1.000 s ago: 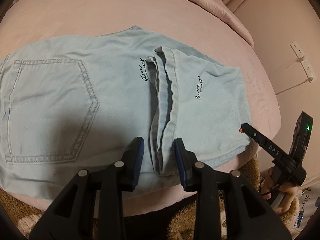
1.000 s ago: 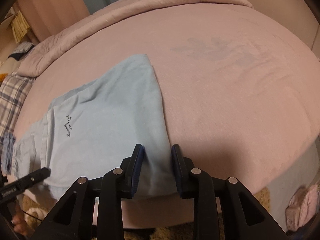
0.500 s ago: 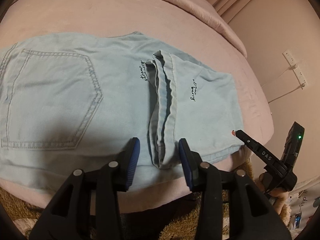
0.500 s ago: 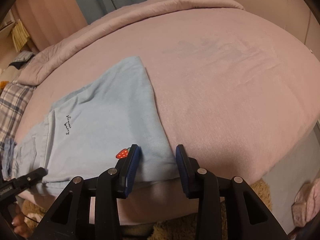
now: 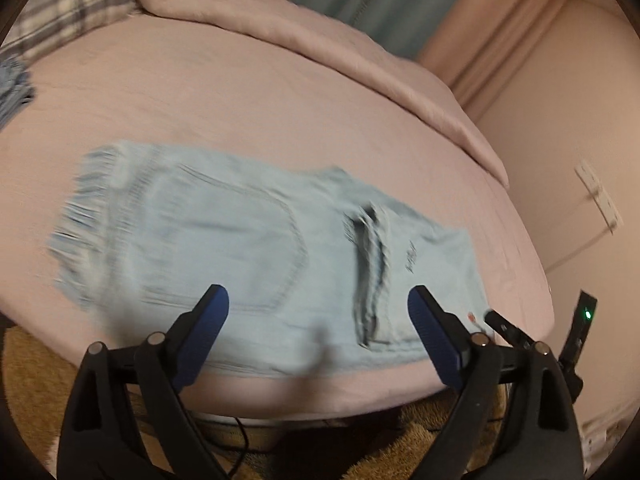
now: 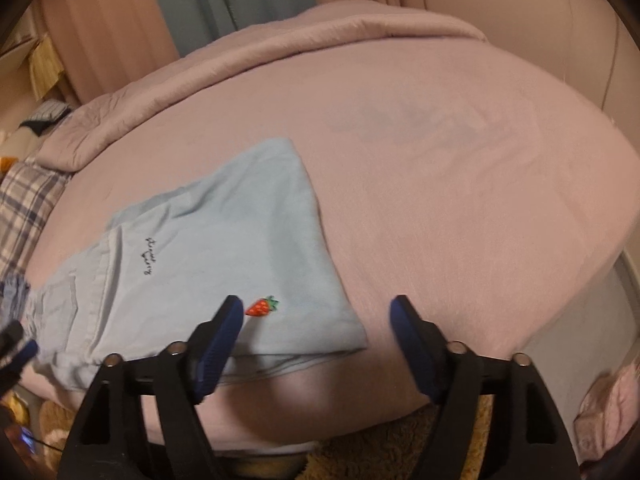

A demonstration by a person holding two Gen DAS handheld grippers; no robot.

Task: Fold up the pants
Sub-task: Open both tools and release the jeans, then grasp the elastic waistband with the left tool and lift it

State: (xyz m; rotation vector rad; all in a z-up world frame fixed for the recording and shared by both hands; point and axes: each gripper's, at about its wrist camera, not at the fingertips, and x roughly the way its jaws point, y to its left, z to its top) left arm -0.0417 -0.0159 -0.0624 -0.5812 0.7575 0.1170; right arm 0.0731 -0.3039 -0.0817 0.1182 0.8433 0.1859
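The pink bed [image 5: 280, 92] fills most of what I see, its sheet smooth and a rolled duvet [image 6: 248, 64] lying along the far side. A plaid pillow [image 6: 24, 200] sits at the bed's far left corner in my right view.

My light-blue denim pants [image 5: 224, 248] lie folded flat near the bed's front edge, the frayed hems [image 5: 80, 216] at the left end and a back pocket facing up. The picture from my left wrist is smeared with motion blur. A thick seam fold [image 5: 370, 268] crosses the right part, with small black script beside it.

My left gripper [image 5: 318, 300] hangs above the near edge of the pants, jaws spreading wide, nothing pinched between them. My right gripper [image 6: 316, 310] is above the folded right corner [image 6: 352, 336], jaws also widening, clear of the cloth. A small red strawberry patch [image 6: 262, 306] shows just beside its left fingertip.
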